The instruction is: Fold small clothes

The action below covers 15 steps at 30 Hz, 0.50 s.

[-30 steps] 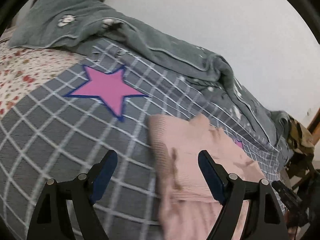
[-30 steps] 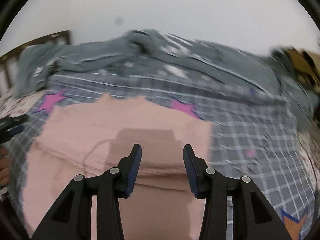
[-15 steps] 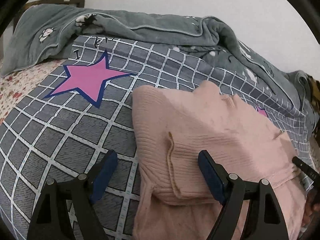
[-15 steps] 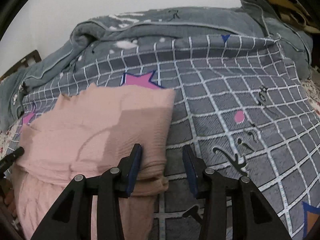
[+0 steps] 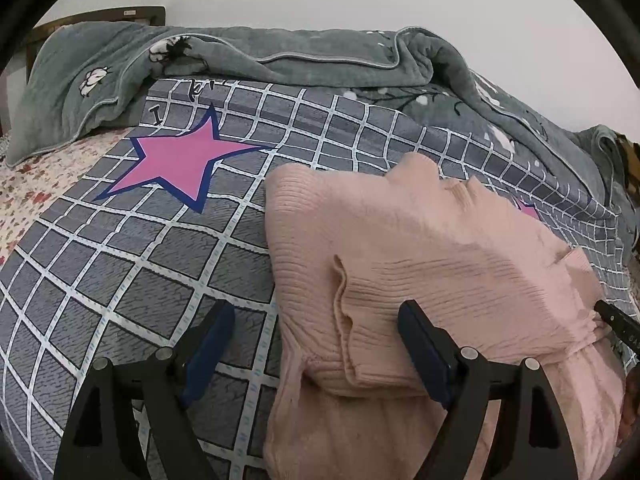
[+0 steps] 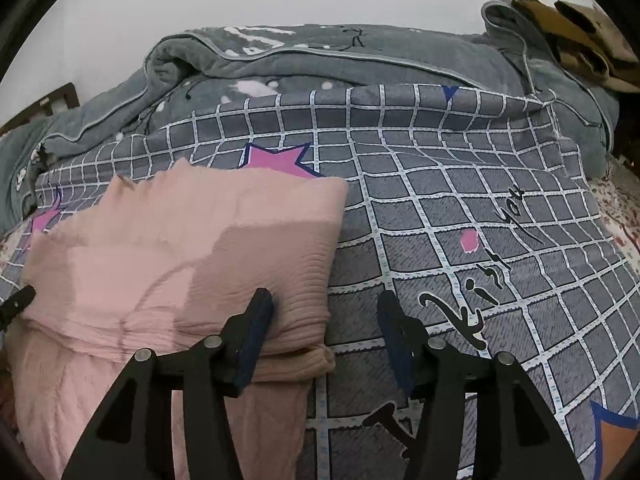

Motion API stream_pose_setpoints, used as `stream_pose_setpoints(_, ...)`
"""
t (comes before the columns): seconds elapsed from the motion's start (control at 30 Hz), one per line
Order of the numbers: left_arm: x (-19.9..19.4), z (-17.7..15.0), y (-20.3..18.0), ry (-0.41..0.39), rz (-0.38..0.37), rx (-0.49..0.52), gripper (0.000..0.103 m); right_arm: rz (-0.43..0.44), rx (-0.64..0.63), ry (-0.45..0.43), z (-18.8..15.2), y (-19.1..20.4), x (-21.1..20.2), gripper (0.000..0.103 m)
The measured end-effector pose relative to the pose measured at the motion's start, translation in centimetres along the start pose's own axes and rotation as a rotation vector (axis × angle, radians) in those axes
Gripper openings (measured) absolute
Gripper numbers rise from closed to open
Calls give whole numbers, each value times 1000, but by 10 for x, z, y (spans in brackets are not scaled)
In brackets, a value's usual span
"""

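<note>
A pale pink ribbed knit garment (image 5: 420, 248) is lying ahead of the black, blue-padded left hand-held gripper (image 5: 316, 344). Beneath it, a grey bedspread (image 6: 460, 200) is showing a white grid, pink stars and black lettering. Beyond, a grey-green blanket (image 5: 248, 52) is showing white flowers.

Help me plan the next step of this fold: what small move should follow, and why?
Probably draw both grippers back clear. The left gripper stands open, the right gripper is opening, neither pressing the pink ribbed knit garment, whose folded-over edge already lies flat on the grey checked bedspread.

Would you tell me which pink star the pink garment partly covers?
The small pink star behind the garment; the large star lies fully exposed to its left.
</note>
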State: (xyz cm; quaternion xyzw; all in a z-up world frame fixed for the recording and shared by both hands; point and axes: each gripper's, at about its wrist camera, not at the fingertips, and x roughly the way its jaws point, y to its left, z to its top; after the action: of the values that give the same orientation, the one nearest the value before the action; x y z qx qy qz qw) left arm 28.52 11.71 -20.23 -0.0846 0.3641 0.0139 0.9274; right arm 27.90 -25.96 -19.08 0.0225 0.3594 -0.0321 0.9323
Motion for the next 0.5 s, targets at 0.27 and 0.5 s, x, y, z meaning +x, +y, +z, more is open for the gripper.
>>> stream_pose_setpoints(0.27, 0, 0, 0, -1, 6, 1, 85, 26, 34, -3, -2, -5, -1, 60)
stream_pose_setpoints(0.5, 0, 0, 0, -2, 5, 1, 85, 32, 45, -1, -2, -6, -1, 61)
